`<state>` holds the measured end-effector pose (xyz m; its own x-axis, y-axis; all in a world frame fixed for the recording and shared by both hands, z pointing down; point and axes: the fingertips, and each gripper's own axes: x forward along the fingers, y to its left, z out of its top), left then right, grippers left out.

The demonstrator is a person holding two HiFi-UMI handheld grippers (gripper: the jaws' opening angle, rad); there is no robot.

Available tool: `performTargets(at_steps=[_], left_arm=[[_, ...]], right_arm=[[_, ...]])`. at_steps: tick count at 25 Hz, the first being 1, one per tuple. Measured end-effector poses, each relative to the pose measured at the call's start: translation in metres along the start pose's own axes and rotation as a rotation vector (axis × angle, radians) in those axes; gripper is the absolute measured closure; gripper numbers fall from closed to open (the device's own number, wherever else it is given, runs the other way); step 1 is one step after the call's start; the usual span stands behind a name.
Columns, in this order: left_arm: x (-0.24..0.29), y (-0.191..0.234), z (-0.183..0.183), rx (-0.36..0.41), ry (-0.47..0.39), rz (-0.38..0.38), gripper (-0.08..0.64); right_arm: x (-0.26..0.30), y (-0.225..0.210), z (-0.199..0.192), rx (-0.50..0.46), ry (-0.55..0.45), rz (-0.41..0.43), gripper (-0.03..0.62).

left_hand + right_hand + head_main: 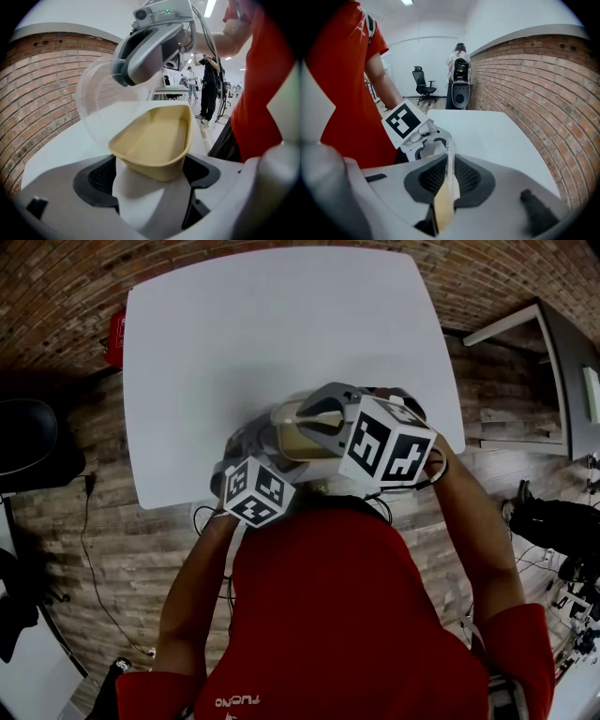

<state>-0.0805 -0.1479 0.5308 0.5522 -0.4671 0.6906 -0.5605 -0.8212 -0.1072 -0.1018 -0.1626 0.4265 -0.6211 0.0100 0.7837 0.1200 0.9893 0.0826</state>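
A beige boat-shaped container [157,140] is held over the near edge of the white table [262,334]. My left gripper [152,180] is shut on its near end. A clear domed lid [98,108] stands raised over the container's left side. My right gripper [446,187] is shut on the lid's thin edge [450,159], seen edge-on with a beige strip beside it. In the head view the container [305,435] sits between the left gripper [267,442] and the right gripper [314,413], close to the person's red-clad chest. The left gripper's marker cube [405,123] shows just beyond the right jaws.
A brick wall [543,93] runs along the table's far side. A red object [114,337] sits at the table's left corner. A black chair [28,442] stands on the floor to the left. People [208,89] and an office chair [423,82] are in the background.
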Motion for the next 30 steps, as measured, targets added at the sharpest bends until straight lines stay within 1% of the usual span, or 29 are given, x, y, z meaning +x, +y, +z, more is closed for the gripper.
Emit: performTargets(at_steps=[4, 8, 11, 13, 15, 18, 19, 20, 21, 22, 23, 25, 28, 30], left_arm=[[0.001, -0.004, -0.001, -0.023, 0.005, -0.005, 0.144], [0.0, -0.004, -0.002, -0.035, -0.001, 0.006, 0.158], [-0.004, -0.006, -0.002, -0.042, -0.01, 0.003, 0.163], [-0.01, -0.009, -0.001, -0.061, -0.034, -0.013, 0.163], [-0.021, -0.012, 0.002, -0.089, -0.069, -0.042, 0.163], [-0.039, -0.015, 0.012, -0.131, -0.136, -0.104, 0.167], [-0.046, -0.015, 0.018, -0.149, -0.168, -0.122, 0.182], [-0.054, -0.014, 0.024, -0.17, -0.207, -0.134, 0.203], [-0.061, -0.012, 0.032, -0.195, -0.252, -0.137, 0.246], [-0.068, -0.007, 0.042, -0.22, -0.302, -0.131, 0.307], [-0.073, -0.002, 0.052, -0.238, -0.35, -0.116, 0.345], [-0.077, 0.009, 0.073, -0.248, -0.422, -0.068, 0.418], [-0.07, 0.025, 0.094, -0.251, -0.466, 0.016, 0.502], [-0.063, 0.036, 0.103, -0.274, -0.483, 0.064, 0.528]], right_arm=[[-0.005, -0.021, 0.006, 0.109, -0.094, -0.007, 0.538], [-0.011, -0.039, 0.004, 0.178, -0.137, 0.011, 0.538], [-0.018, -0.058, 0.0, 0.274, -0.183, 0.047, 0.54], [-0.021, -0.067, -0.006, 0.346, -0.205, 0.092, 0.54], [-0.02, -0.075, -0.015, 0.394, -0.218, 0.135, 0.54], [-0.012, -0.09, -0.035, 0.401, -0.216, 0.168, 0.54], [-0.01, -0.092, -0.038, 0.412, -0.202, 0.173, 0.54], [-0.008, -0.091, -0.038, 0.428, -0.186, 0.179, 0.54], [-0.006, -0.09, -0.039, 0.437, -0.169, 0.185, 0.54], [-0.004, -0.09, -0.042, 0.436, -0.155, 0.191, 0.54], [-0.001, -0.091, -0.045, 0.429, -0.145, 0.194, 0.539], [0.004, -0.094, -0.05, 0.413, -0.144, 0.196, 0.54], [0.009, -0.102, -0.053, 0.384, -0.16, 0.172, 0.54], [0.014, -0.108, -0.059, 0.336, -0.145, 0.137, 0.54]])
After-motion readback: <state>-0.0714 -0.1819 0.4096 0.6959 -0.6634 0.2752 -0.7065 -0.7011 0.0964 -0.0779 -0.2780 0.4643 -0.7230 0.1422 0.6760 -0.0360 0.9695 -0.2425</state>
